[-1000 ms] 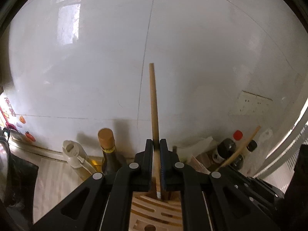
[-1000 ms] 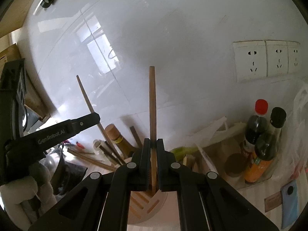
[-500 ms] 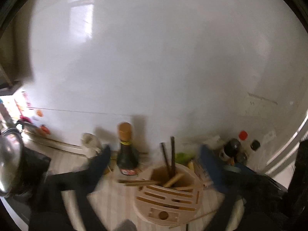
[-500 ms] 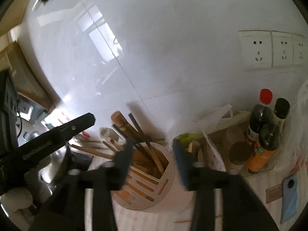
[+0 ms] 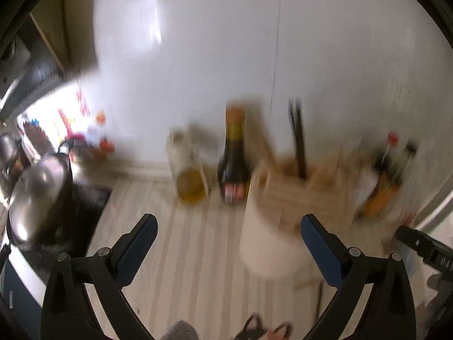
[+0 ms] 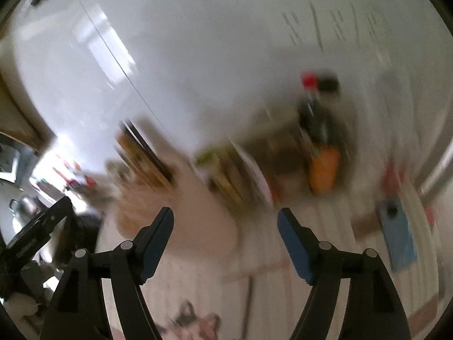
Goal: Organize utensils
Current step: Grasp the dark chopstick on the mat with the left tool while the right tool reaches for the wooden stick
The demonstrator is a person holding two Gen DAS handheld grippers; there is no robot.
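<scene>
Both views are blurred by motion. The round white utensil holder (image 5: 271,240) with a wooden slotted top stands on the striped counter; dark chopsticks (image 5: 297,138) stick up from it. It also shows in the right wrist view (image 6: 192,215), with chopsticks (image 6: 147,153) leaning left. My left gripper (image 5: 226,226) is open and empty, in front of the holder and to its left. My right gripper (image 6: 225,221) is open and empty, just in front of the holder. A thin stick (image 6: 249,300) lies on the counter near me.
A dark sauce bottle (image 5: 233,164) and a pale oil bottle (image 5: 189,175) stand left of the holder against the white wall. Two sauce bottles (image 6: 322,153) stand to the right. A steel pot (image 5: 36,192) sits at far left. A blue card (image 6: 399,235) lies on the right.
Both grippers held an upright wooden chopstick above the holder one second ago. Both have let go and opened; the chopsticks now stand in the holder. Both grippers have pulled back and lower.
</scene>
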